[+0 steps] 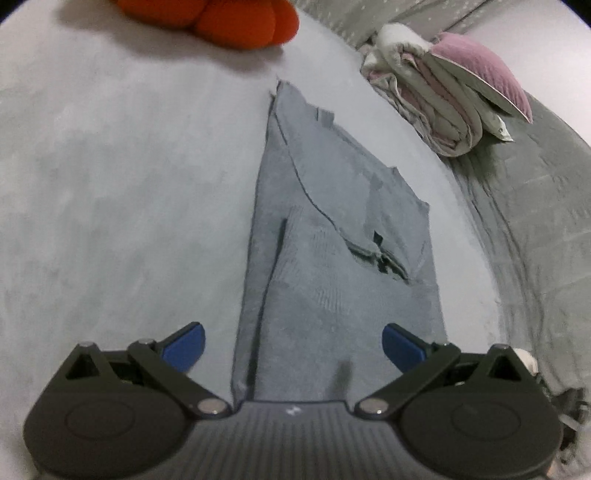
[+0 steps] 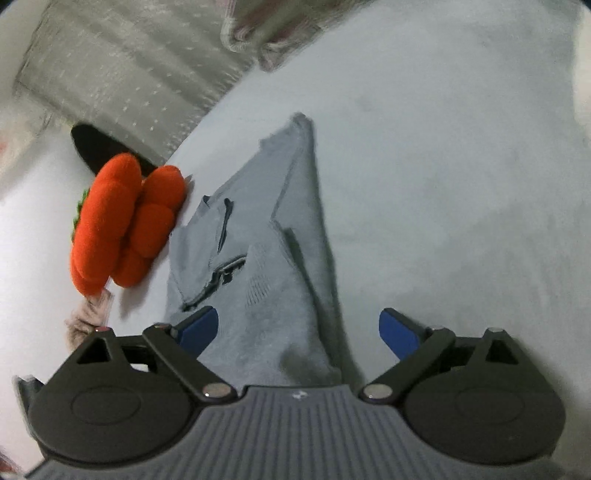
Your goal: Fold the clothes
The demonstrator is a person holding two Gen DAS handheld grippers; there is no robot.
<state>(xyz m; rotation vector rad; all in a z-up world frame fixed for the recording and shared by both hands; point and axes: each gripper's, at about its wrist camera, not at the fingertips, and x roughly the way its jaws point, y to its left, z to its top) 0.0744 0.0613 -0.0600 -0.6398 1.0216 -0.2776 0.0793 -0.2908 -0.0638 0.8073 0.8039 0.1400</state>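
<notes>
1. Lying flat on the pale bed (image 1: 110, 184): a grey sweater (image 1: 332, 258), already folded into a long narrow strip that runs from the near edge away toward the far side in both wrist views.
2. Left gripper (image 1: 293, 345): jaws wide, nothing between the blue pads (image 1: 188, 343). They hang over the near end of the sweater without touching it; the cloth shows in the gap between them.
3. Right gripper (image 2: 298, 332): jaws wide, nothing gripped. Left blue pad (image 2: 199, 328) sits over the sweater's near part, right pad over bare bed just right of the cloth edge.
4. Sweater detail, left view: a folded-in sleeve edge runs diagonally across the top layer, and a dark neck opening (image 1: 384, 258) sits right of centre. Left long edge shows a double layer.
5. Sweater detail, right view (image 2: 258, 258): same neck opening appears left of centre, near the left pad; far end tapers to a point.
6. Orange plush (image 1: 229, 18) at the far left in the left view; in the right view it (image 2: 122, 221) lies just beside the sweater's left edge, contact not clear.
7. Folded bedding stack (image 1: 443, 110), white and pink, far right in the left view, with a pink pillow (image 1: 484, 70) on top. It is apart from the sweater.
8. Grey blanket (image 1: 535, 221) along the right side of the bed.
9. Containers: none visible in either view; everything lies straight on the bed.
</notes>
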